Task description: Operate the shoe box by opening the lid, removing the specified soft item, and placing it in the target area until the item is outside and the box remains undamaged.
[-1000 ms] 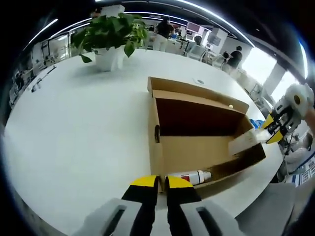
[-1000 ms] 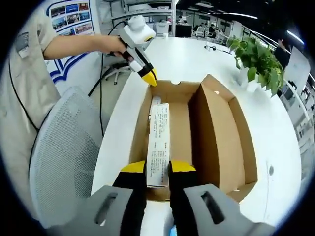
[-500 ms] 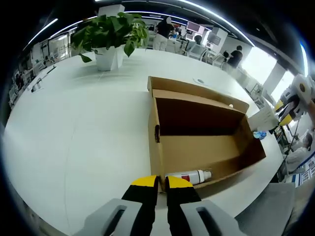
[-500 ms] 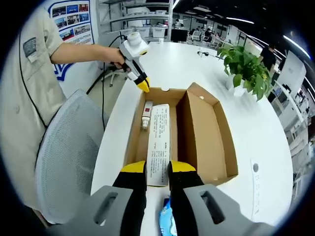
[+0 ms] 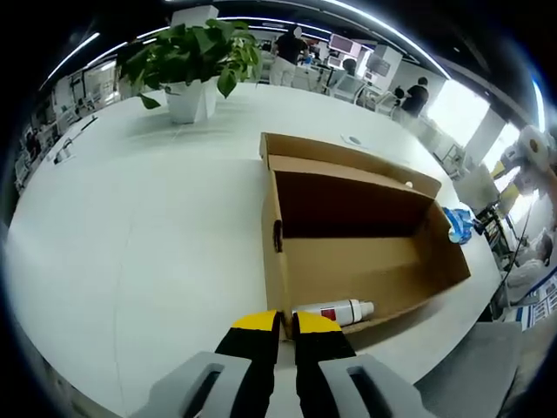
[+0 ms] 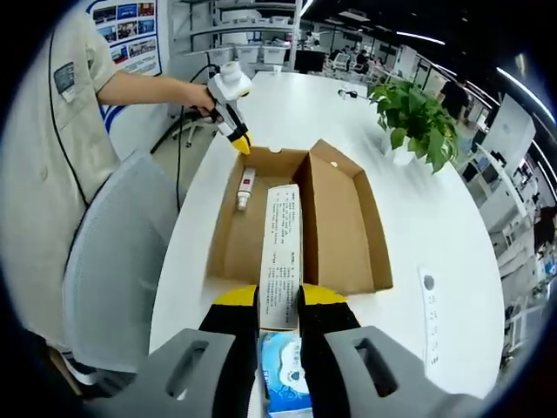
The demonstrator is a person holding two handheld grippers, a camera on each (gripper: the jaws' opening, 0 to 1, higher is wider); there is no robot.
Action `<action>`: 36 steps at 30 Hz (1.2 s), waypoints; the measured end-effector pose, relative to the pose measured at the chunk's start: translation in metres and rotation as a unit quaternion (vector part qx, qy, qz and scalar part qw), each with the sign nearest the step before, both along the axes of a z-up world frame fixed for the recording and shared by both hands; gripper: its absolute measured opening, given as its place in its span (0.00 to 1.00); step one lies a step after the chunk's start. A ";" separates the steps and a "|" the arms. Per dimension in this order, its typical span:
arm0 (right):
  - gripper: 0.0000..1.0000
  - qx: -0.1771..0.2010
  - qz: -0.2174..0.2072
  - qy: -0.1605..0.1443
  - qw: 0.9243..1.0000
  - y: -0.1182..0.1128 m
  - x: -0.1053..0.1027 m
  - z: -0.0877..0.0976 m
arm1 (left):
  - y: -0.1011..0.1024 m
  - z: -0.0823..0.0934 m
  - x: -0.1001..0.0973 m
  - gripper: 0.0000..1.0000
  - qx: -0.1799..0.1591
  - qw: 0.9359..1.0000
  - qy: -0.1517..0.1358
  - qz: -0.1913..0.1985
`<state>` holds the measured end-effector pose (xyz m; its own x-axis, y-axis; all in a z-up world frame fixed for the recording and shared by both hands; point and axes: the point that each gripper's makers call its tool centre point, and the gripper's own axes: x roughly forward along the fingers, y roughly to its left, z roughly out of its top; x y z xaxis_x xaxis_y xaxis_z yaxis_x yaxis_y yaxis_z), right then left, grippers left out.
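In the left gripper view, a white round table [image 5: 130, 226] spreads out, with a potted plant [image 5: 193, 61] at its far left side. An open brown cardboard shoe box [image 5: 357, 235] lies in the middle of the table, its lid folded back on the far side. Inside the box, at the near wall, a white tube [image 5: 335, 312] with a red label lies on its side. The left gripper [image 5: 277, 324] rests at the near corner of the box; its yellow-tipped jaws stand pressed together, and whether the box wall sits between them cannot be told. A blue packet [image 5: 459, 223] lies on the table just past the right end of the box.

In the right gripper view, a person's sleeve [image 6: 52, 131] and a grey mesh chair [image 6: 113, 261] fill the left side. The right gripper [image 6: 278, 300] has its jaws closed on a long white printed carton, the soft item [image 6: 280, 252], held above the open box, outside it.
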<state>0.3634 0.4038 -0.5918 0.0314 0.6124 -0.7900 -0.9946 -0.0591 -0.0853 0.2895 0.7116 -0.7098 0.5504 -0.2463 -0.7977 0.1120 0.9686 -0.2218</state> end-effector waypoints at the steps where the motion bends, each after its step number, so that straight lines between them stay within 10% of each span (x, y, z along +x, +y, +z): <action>1: 0.14 -0.003 -0.002 -0.002 1.000 -0.005 0.004 0.000 | 0.000 0.000 0.000 0.05 0.000 1.000 0.000 0.000; 36: 0.14 -0.110 -0.082 -0.010 0.990 -0.136 0.080 -0.043 | 0.000 -0.004 0.004 0.06 0.001 1.000 0.010 0.004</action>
<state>0.4429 0.2679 -0.6348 0.1334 0.4107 -0.9019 -0.9905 0.0846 -0.1080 0.2936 0.7111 -0.7138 0.5364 -0.2392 -0.8093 0.0991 0.9702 -0.2211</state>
